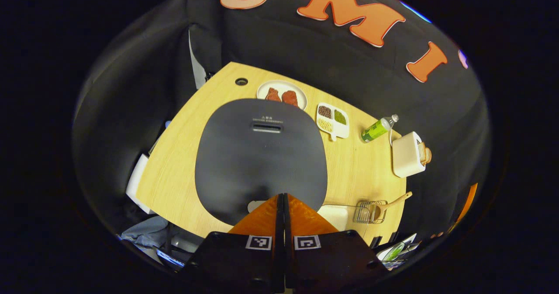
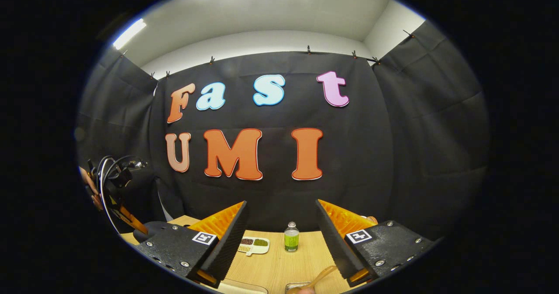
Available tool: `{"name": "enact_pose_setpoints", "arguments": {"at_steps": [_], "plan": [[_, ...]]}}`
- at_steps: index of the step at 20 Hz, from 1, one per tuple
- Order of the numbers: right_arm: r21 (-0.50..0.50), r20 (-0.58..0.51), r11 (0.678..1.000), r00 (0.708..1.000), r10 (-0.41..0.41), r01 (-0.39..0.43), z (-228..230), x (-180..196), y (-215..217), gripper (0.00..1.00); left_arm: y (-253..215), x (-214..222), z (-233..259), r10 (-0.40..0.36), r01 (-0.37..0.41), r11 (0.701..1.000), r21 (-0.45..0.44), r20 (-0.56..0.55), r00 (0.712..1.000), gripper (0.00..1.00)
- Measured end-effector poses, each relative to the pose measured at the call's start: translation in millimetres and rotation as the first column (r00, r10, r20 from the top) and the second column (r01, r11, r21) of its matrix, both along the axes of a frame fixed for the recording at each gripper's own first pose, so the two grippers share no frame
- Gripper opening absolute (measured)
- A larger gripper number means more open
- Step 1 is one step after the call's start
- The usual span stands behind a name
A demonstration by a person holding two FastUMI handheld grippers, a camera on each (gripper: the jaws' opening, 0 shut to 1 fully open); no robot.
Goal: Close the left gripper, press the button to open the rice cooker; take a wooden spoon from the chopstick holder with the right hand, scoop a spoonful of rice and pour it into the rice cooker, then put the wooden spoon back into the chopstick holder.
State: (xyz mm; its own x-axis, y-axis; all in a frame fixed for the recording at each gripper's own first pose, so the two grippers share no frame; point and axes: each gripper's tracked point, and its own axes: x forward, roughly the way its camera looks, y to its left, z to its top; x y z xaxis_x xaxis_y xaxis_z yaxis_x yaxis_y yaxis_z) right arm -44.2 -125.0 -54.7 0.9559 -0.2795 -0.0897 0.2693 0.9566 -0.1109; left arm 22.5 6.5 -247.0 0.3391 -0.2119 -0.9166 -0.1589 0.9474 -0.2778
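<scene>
The rice cooker (image 1: 262, 154) with its dark lid down stands in the middle of the wooden table (image 1: 174, 163). My left gripper (image 1: 283, 195) is shut with nothing in it, its tips over the near edge of the lid beside a small pale part (image 1: 254, 205). To the right, the wire chopstick holder (image 1: 369, 212) holds the wooden spoon (image 1: 395, 201). A pale rice container (image 1: 334, 216) sits between holder and cooker. My right gripper (image 2: 281, 203) is open and empty above the table, and the wooden spoon handle (image 2: 322, 274) lies low between its fingers.
Behind the cooker are a plate of meat (image 1: 281, 94), a divided dish of beans (image 1: 332, 120), a green bottle (image 1: 379, 129) and a white toaster (image 1: 407, 154). In the right gripper view, the bottle (image 2: 291, 238) and dish (image 2: 254, 244) stand ahead, a hand with the other gripper (image 2: 114, 185) far left.
</scene>
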Motion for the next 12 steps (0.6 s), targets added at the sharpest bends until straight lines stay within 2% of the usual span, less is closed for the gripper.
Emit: {"name": "enact_pose_setpoints", "arguments": {"at_steps": [1,2,3,4,5,6,7,9,10,11,12], "plan": [[0.006,-0.008,1.0,1.0,-0.009,0.009,-3.4,-0.4,-1.7,0.93,-1.0,-3.6,-6.0,0.006,-0.007,1.0,-0.003,-0.026,1.0,0.0],[0.014,-0.018,1.0,1.0,-0.013,0.014,-7.9,-1.5,-2.8,0.93,-4.0,-7.3,-14.9,0.01,-0.01,1.0,-0.001,-0.047,0.999,0.05],[0.017,-0.024,1.0,1.0,-0.016,0.017,-10.2,-2.7,-3.4,0.93,-2.3,-7.7,-20.6,0.015,-0.015,1.0,0.008,-0.058,0.998,0.05],[0.018,-0.031,1.0,0.999,-0.018,0.018,-13.1,-3.6,-4.9,0.93,-3.6,-7.2,-24.8,0.016,-0.016,1.0,0.005,-0.065,0.998,0.0],[0.017,-0.037,1.0,0.999,-0.019,0.02,-15.8,-3.5,-5.4,0.93,-4.9,-9.6,-27.3,0.022,-0.022,1.0,0.0,-0.072,0.997,0.0],[0.014,-0.045,1.0,0.999,-0.02,0.021,-18.6,-3.4,-6.5,0.93,-4.9,-11.6,-32.3,0.03,-0.03,1.0,-0.001,-0.076,0.997,0.05],[0.011,-0.051,1.0,0.998,-0.021,0.022,-20.7,-2.6,-7.2,0.93,-3.1,-12.5,-37.8,0.033,-0.032,0.999,0.007,-0.081,0.996,0.0],[0.009,-0.061,1.0,0.998,-0.017,0.018,-24.0,-0.3,-6.0,0.93,-4.5,-11.7,-37.7,0.046,-0.046,0.999,0.006,-0.067,0.997,0.0],[0.009,-0.065,1.0,0.998,-0.013,0.013,-26.3,0.3,-5.1,0.93,-4.6,-13.6,-39.7,0.052,-0.051,0.999,0.013,-0.073,0.996,0.05],[0.01,-0.068,1.0,0.998,-0.005,0.006,-28.1,2.1,-3.9,0.93,-3.1,-10.0,-42.2,0.056,-0.054,0.998,0.036,-0.056,0.997,0.0],[0.01,-0.072,1.0,0.997,-0.001,0.002,-30.7,3.2,-3.5,0.92,-0.9,-15.8,-43.8,0.06,-0.057,0.997,0.059,-0.054,0.997,0.0]]}}
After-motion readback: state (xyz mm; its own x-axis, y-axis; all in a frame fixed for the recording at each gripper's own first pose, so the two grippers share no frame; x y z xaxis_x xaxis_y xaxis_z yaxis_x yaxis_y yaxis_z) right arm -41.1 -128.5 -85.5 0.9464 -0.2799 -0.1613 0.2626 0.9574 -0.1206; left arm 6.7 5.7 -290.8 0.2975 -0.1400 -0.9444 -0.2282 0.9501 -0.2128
